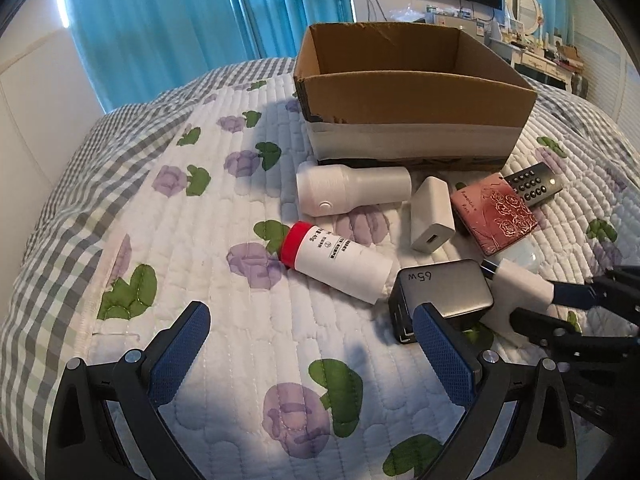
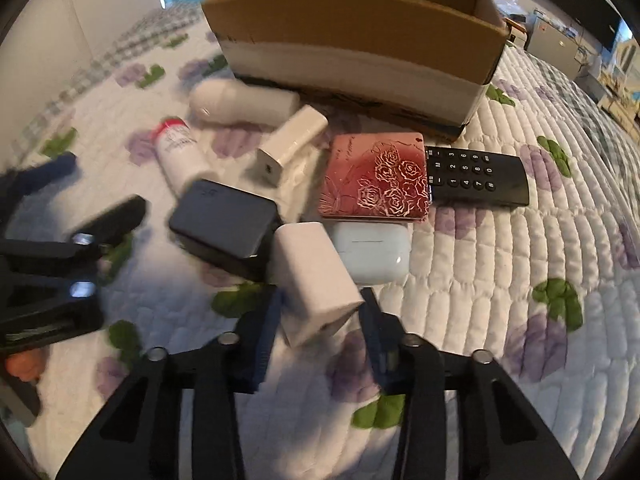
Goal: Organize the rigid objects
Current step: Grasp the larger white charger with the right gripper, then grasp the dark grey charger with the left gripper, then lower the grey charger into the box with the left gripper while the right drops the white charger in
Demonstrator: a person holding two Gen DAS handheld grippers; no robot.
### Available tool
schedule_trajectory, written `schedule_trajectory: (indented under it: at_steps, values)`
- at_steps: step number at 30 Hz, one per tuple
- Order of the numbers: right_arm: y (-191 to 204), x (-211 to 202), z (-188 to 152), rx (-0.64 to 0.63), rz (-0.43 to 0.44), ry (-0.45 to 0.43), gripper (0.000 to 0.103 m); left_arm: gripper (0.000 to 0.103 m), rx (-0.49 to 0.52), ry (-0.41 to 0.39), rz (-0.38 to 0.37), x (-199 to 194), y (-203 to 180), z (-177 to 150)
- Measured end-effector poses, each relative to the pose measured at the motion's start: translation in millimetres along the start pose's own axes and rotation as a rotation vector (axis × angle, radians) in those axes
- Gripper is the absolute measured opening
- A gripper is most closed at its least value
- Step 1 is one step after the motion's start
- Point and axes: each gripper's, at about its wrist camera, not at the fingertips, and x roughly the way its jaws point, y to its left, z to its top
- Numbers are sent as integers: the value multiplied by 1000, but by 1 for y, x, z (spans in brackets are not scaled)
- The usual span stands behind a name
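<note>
Rigid objects lie on a flowered quilt before an open cardboard box (image 1: 416, 92), also in the right wrist view (image 2: 360, 20). My right gripper (image 2: 320, 316) is shut on a white charger block (image 2: 316, 276), seen from the left wrist view (image 1: 520, 284). My left gripper (image 1: 312, 344) is open and empty, its right finger beside the dark 65W adapter (image 1: 444, 288) (image 2: 224, 220). Nearby lie a red-capped white bottle (image 1: 336, 260), a large white bottle (image 1: 352, 192), a white plug (image 1: 432, 212), a pink rose case (image 2: 376, 180), a black remote (image 2: 476, 178) and a white earbud case (image 2: 372, 252).
The quilted bed (image 1: 240, 360) drops off at the left towards a white wall and blue curtains (image 1: 160, 20). A dresser with a mirror (image 1: 524, 4) and a monitor stand behind the box on the right.
</note>
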Motion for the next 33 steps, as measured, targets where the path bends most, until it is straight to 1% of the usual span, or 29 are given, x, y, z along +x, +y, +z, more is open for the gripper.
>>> schedule_trajectory:
  at_steps: [2,5,8,9,11,12,14,15,17,19,21,23,24,25,26,28,29,33]
  values:
    - [4,-7,-4,0,30,-18,29,103,11,0,0,-2,-3,0]
    - [10,-4,-4,-25,19,-17,29,103,22,4,3,-3,-8,0]
    - [3,5,4,11,48,-8,28,103,25,12,10,-4,-11,0]
    - [1,4,5,18,53,-18,28,103,26,14,11,-5,-13,0]
    - [1,-8,4,5,28,-66,27,103,26,16,8,-7,-15,0]
    - [-1,-21,2,2,7,-107,27,103,28,19,4,-9,-17,1]
    - [-13,-47,0,40,0,-193,27,103,28,24,-10,-9,-23,2]
    - [-19,-55,1,56,-4,-219,27,103,28,32,-23,-8,-28,4]
    - [-32,-64,4,84,-31,-247,27,103,24,48,-53,-3,-37,7]
    - [-45,-65,6,119,-65,-249,27,102,21,79,-85,8,-48,11]
    - [-55,-66,6,154,-56,-238,27,102,9,109,-97,21,-56,12]
    - [-57,-64,8,162,-50,-224,27,99,-9,130,-119,29,-60,13]
    - [-56,-64,7,157,-56,-221,27,94,-22,145,-141,36,-62,13]
    - [-55,-63,7,149,-63,-219,27,89,-29,158,-151,40,-64,13]
    - [-52,-64,8,141,-67,-217,27,87,-34,170,-155,45,-66,13]
    - [-50,-63,9,129,-73,-217,27,70,-40,197,-149,56,-70,14]
    - [-50,-63,7,125,-76,-217,27,70,-43,203,-148,59,-70,14]
    - [-49,-64,3,117,-90,-229,27,69,-35,181,-151,54,-70,13]
